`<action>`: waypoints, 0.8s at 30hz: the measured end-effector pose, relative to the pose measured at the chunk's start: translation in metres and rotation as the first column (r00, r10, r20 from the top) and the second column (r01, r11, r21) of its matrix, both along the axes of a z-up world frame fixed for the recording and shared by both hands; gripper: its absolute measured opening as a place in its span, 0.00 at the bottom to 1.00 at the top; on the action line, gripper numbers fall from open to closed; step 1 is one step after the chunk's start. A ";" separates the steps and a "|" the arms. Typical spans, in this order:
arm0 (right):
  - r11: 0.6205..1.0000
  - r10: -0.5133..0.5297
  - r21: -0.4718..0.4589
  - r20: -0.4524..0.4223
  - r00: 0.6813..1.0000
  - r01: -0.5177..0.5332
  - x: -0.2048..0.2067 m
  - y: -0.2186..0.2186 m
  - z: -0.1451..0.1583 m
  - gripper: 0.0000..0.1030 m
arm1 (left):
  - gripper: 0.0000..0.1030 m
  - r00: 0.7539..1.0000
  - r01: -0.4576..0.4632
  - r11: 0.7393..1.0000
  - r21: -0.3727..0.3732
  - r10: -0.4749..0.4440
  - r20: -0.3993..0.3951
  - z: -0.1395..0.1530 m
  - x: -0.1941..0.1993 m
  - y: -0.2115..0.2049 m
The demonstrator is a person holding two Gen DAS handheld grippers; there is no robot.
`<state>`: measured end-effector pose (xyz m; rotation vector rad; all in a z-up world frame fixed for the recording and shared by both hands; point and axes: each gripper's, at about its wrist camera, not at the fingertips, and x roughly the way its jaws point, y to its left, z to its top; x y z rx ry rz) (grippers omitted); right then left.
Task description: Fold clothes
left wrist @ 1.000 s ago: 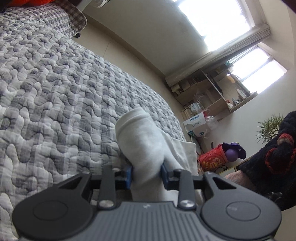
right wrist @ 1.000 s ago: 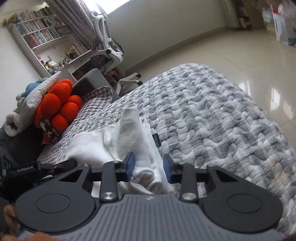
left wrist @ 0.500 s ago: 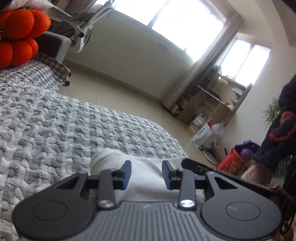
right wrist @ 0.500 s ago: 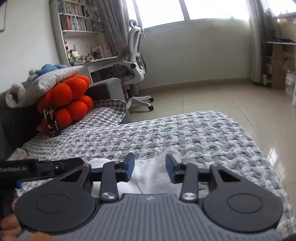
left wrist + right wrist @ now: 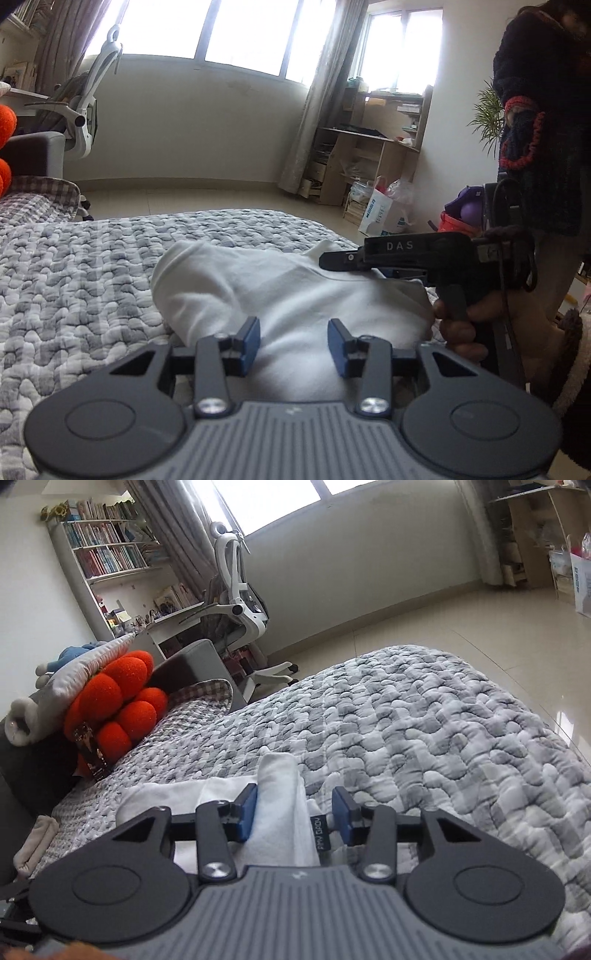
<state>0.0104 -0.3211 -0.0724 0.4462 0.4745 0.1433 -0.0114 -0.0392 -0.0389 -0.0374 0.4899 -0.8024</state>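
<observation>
A white garment [image 5: 280, 291] lies folded in a bundle on the grey quilted bed [image 5: 74, 280]. My left gripper [image 5: 293, 345] is open, its blue pads spread just above the near part of the garment, holding nothing. In the right wrist view the same garment [image 5: 280, 805] shows a rolled fold running between the pads of my right gripper [image 5: 293, 814], which is open; the pads stand apart from the cloth with a small label beside the right pad. The right gripper also shows in the left wrist view [image 5: 332, 260], resting over the garment's far right side.
An orange plush cushion [image 5: 118, 709] and a grey pillow [image 5: 70, 668] sit at the bed's head. A white office chair [image 5: 240, 602] and bookshelves [image 5: 107, 554] stand behind. A person in dark clothes [image 5: 546, 122] stands at the right. Bags [image 5: 384, 214] lie on the floor.
Both grippers let go of the raised white fold, opened and tilted up level. The garment now lies flat on the quilt, and the right gripper has come in over its right side.
</observation>
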 end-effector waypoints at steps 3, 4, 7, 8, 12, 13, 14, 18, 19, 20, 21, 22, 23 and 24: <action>1.000 -0.009 -0.019 0.043 0.999 0.010 -0.015 0.004 0.015 0.43 | 0.40 0.999 0.016 0.997 -0.075 -0.019 -0.030 0.008 -0.001 0.012; 1.000 -0.009 -0.029 0.060 0.998 0.011 -0.021 0.006 0.019 0.43 | 0.40 0.999 0.025 0.995 -0.097 -0.028 -0.037 0.010 -0.001 0.015; 0.999 -0.009 -0.048 0.104 0.995 0.014 -0.039 0.008 0.032 0.43 | 0.38 0.997 0.055 0.992 -0.110 -0.061 -0.047 0.014 -0.004 0.016; 0.999 -0.006 -0.050 0.112 0.994 0.011 -0.043 0.009 0.035 0.42 | 0.38 0.996 0.072 0.992 -0.101 -0.077 -0.048 0.014 -0.006 0.014; 0.997 0.016 -0.079 0.105 0.994 -0.008 -0.055 0.014 0.037 0.31 | 0.38 0.984 0.153 0.987 -0.052 -0.157 -0.084 0.013 -0.007 0.004; 0.996 0.015 -0.087 0.093 0.996 -0.006 -0.056 0.014 0.034 0.27 | 0.38 0.980 0.171 0.984 -0.041 -0.174 -0.096 0.012 -0.006 0.003; 0.995 0.013 -0.095 0.081 0.997 -0.005 -0.057 0.014 0.031 0.25 | 0.38 0.978 0.178 0.983 -0.035 -0.181 -0.102 0.012 -0.005 0.003; 0.997 -0.034 -0.070 0.025 0.999 0.036 -0.061 0.002 0.016 0.25 | 0.38 0.966 0.207 0.977 -0.053 -0.213 -0.149 0.014 -0.008 0.008; 0.997 -0.047 -0.063 0.010 0.999 0.047 -0.063 -0.001 0.013 0.26 | 0.38 0.963 0.213 0.975 -0.056 -0.219 -0.157 0.015 -0.008 0.010; 0.998 -0.051 -0.045 -0.003 0.999 0.051 -0.066 -0.005 0.012 0.26 | 0.38 0.962 0.213 0.976 -0.055 -0.219 -0.164 0.017 -0.009 0.013; 0.999 -0.047 -0.021 -0.005 0.999 0.047 -0.069 -0.008 0.013 0.26 | 0.39 0.960 0.212 0.976 -0.051 -0.217 -0.176 0.018 -0.010 0.016; 0.999 -0.038 0.005 -0.002 0.999 0.038 -0.072 -0.011 0.015 0.29 | 0.40 0.958 0.211 0.976 -0.047 -0.216 -0.189 0.019 -0.010 0.019; 0.999 -0.028 0.030 0.000 1.000 0.028 -0.075 -0.014 0.017 0.32 | 0.40 0.956 0.206 0.978 -0.042 -0.210 -0.207 0.021 -0.010 0.022; 0.999 -0.018 0.047 0.001 1.000 0.018 -0.076 -0.016 0.020 0.32 | 0.41 0.954 0.193 0.981 -0.032 -0.195 -0.226 0.022 -0.009 0.023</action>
